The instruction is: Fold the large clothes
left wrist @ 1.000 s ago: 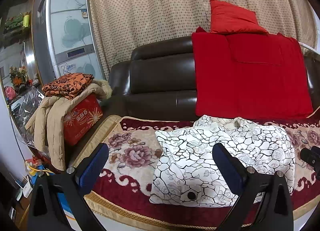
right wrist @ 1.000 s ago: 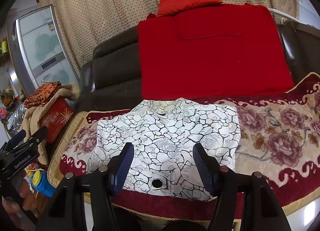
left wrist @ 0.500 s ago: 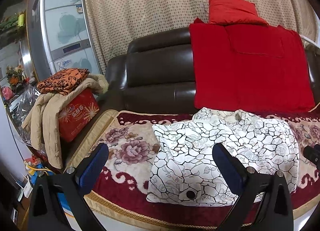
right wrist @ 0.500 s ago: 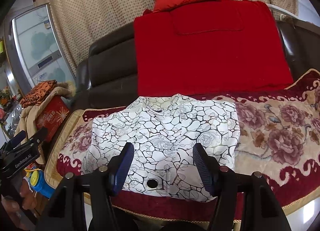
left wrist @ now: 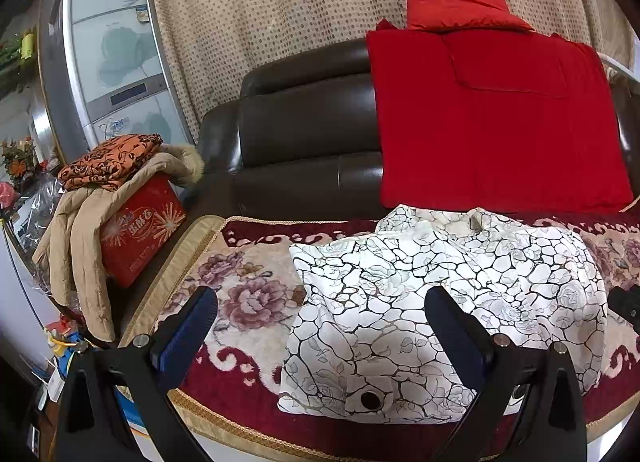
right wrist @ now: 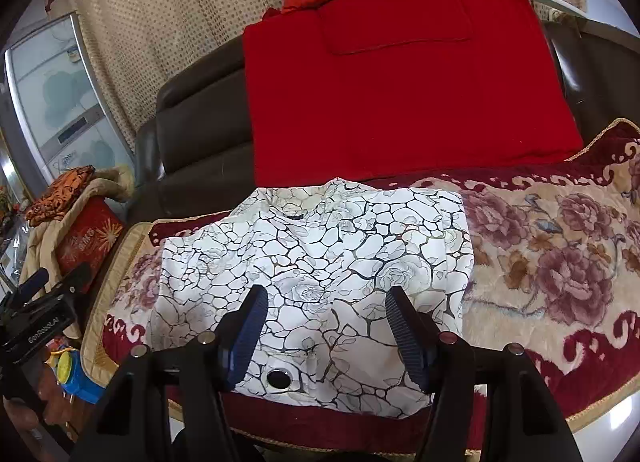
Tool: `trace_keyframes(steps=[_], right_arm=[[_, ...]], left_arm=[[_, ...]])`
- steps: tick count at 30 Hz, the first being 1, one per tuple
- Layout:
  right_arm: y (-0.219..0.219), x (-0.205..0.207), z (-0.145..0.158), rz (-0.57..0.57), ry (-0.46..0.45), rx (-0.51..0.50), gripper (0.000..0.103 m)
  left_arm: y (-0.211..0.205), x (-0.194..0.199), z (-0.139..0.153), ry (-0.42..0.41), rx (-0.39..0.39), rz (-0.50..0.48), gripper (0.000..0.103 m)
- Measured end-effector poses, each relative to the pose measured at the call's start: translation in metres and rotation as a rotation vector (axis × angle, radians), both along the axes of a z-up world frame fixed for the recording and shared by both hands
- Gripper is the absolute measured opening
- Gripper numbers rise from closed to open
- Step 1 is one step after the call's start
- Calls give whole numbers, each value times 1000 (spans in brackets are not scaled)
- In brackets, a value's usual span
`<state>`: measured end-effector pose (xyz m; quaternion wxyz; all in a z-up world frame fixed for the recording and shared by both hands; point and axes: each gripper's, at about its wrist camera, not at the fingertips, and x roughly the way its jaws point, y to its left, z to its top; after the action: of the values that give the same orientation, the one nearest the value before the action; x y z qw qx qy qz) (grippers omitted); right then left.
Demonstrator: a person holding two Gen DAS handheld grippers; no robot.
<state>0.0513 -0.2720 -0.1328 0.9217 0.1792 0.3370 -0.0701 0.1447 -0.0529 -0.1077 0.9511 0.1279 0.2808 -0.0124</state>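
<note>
Dark brown leather sofa (left wrist: 304, 133), seat covered by a maroon and cream floral plush throw (right wrist: 552, 246); a red blanket (right wrist: 400, 93) hangs over the backrest

White shirt with a black crackle-and-rose print (right wrist: 320, 262) lies on the throw, near the front edge of the seat, collar toward the backrest. Sides appear already turned in, giving a rough rectangle; hem with a round black button or eyelet (right wrist: 279, 378) lies nearest the cameras. Left portion looks rumpled in the left wrist view (left wrist: 400, 302)

Left tongs (left wrist: 320, 334): jaws wide apart, nothing between them, held above the shirt's left front part
Right tongs (right wrist: 326, 326): jaws spread, empty, above the hem centre

Judgement: step in hand is the pause between folds, both tongs lined up over the hem. Next move likely calls for pinching the two hem corners and carrying them toward the collar. Thin fabric, so pinch all layers together or the side folds may slip open
</note>
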Motion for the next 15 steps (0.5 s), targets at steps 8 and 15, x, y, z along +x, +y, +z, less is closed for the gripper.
trace_keyframes(steps=[8, 15], right_arm=[[-10, 17, -23, -25, 54, -16, 65], [-36, 34, -69, -97, 165, -30, 65]], left_arm=[[-8, 17, -13, 35, 4, -16, 103], [-37, 65, -88, 307, -7, -107, 103]])
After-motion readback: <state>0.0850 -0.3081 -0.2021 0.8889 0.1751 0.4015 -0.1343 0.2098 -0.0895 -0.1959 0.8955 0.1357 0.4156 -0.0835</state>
